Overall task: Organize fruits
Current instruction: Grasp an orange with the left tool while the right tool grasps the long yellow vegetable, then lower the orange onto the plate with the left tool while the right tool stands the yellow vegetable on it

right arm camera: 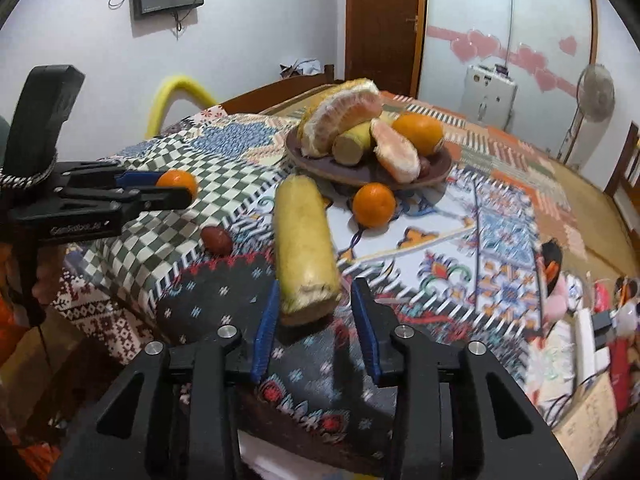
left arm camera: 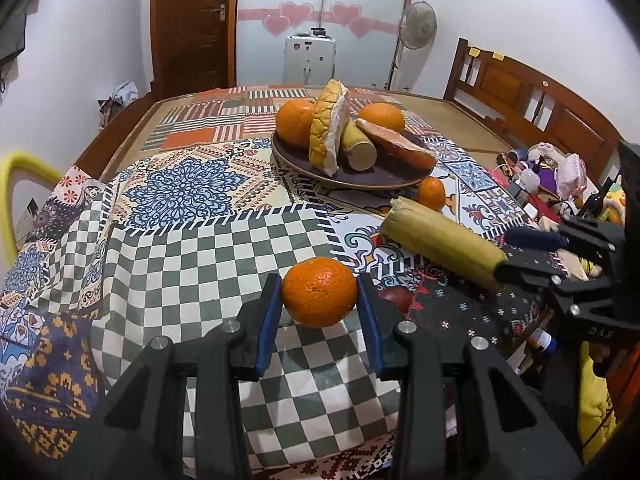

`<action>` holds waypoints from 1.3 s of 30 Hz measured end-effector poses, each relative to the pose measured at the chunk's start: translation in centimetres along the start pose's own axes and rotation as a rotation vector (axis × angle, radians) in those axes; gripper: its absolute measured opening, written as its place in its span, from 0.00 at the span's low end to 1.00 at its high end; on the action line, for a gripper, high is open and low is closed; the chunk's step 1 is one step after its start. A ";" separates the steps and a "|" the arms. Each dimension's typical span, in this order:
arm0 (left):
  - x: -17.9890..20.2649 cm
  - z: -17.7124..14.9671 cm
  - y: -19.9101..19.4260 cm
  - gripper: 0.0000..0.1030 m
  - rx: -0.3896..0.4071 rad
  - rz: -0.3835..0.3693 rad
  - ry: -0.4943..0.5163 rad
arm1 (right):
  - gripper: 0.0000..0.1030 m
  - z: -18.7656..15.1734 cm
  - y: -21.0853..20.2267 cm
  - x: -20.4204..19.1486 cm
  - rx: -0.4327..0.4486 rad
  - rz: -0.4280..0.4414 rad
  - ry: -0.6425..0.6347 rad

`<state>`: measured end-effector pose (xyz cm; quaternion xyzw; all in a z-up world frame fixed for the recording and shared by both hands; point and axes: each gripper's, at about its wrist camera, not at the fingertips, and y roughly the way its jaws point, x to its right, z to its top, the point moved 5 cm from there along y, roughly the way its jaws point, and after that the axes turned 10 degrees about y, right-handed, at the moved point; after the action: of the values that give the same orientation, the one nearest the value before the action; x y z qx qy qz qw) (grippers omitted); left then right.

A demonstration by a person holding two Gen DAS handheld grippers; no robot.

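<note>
My left gripper is shut on a small orange mandarin and holds it just above the patchwork cloth; it also shows in the right wrist view. My right gripper is shut on the near end of a long yellow sugarcane piece, which points toward the plate; it shows in the left wrist view too. A dark plate holds two oranges, pomelo slices and another cane piece. A loose mandarin lies just in front of the plate.
A small dark red fruit lies on the cloth between the grippers. Clutter of toys and bottles sits at the table's right edge. A wooden bench and a fan stand behind.
</note>
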<state>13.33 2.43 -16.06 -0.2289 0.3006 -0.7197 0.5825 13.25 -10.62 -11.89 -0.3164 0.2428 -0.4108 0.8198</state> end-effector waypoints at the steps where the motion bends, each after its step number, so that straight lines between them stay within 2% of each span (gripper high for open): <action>1: 0.0 0.0 -0.1 0.36 0.001 -0.002 -0.001 | 0.40 0.5 0.3 0.0 0.001 0.007 0.004; 7: 0.3 0.2 -0.7 0.36 0.012 0.009 0.022 | 0.40 2.7 3.8 -0.8 -0.045 0.067 0.014; 13: 0.0 0.3 -0.5 0.36 0.015 0.027 0.034 | 0.40 2.9 6.8 -2.5 -0.110 0.097 -0.025; 15: -0.2 0.4 -0.3 0.36 0.014 0.029 0.033 | 0.37 2.7 7.0 -2.8 -0.109 0.073 -0.043; 18: -0.4 0.8 -0.1 0.36 0.018 0.030 0.031 | 0.35 2.7 6.6 -2.4 -0.098 0.085 -0.021; 23: -0.4 1.9 0.0 0.36 0.034 0.030 0.033 | 0.35 3.3 4.8 -1.4 -0.043 0.107 0.036; 32: 0.7 5.1 -0.5 0.36 0.101 0.028 0.049 | 0.34 6.0 1.2 0.3 0.109 0.071 0.102; 39: 1.4 7.4 -0.2 0.36 0.132 0.034 0.082 | 0.34 7.9 1.2 1.3 0.155 0.074 0.144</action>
<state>17.91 -0.17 -10.70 -0.1549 0.2800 -0.7367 0.5958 19.75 -8.60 -7.54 -0.2123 0.2803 -0.4194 0.8369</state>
